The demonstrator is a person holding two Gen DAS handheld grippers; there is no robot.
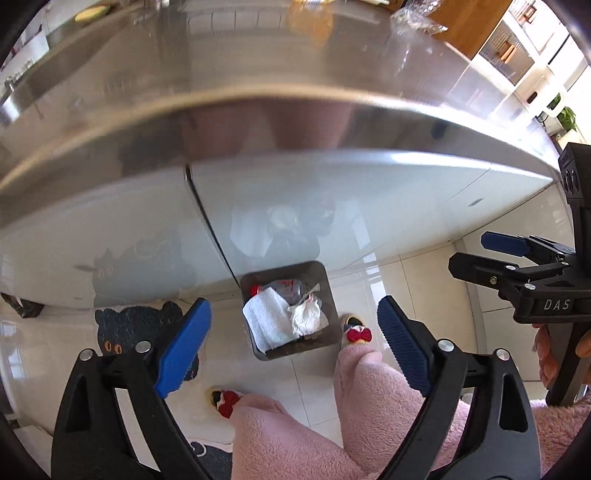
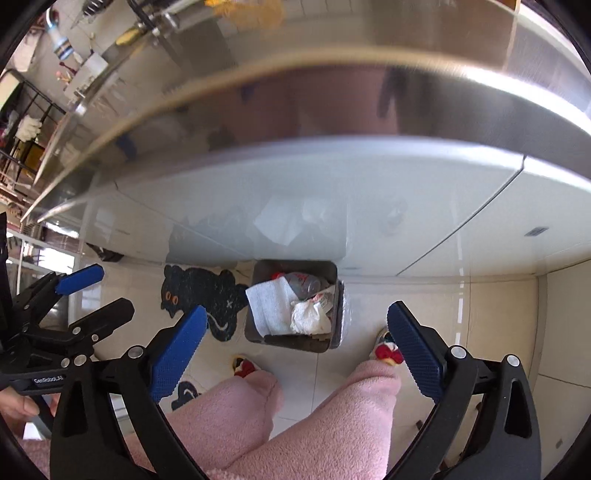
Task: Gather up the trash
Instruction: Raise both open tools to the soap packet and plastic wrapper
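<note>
We hold both tongs spread and empty, left [image 1: 293, 349] and right [image 2: 295, 349], above the bin [image 1: 291, 310] of trash on the floor under the bench [image 1: 258, 122]. Only the right view shows a tap [image 2: 155, 22].

Below me on the floor, the trash bin [image 1: 291, 310] stands just before my feet, against the cabinet front [image 1: 332, 206] under the counter [image 1: 258, 74]. Crumpled paper [image 1: 306, 317] and a bottle [image 1: 280, 286] lie in it. A cat mat [image 1: 136, 325] lies to its left.
</note>
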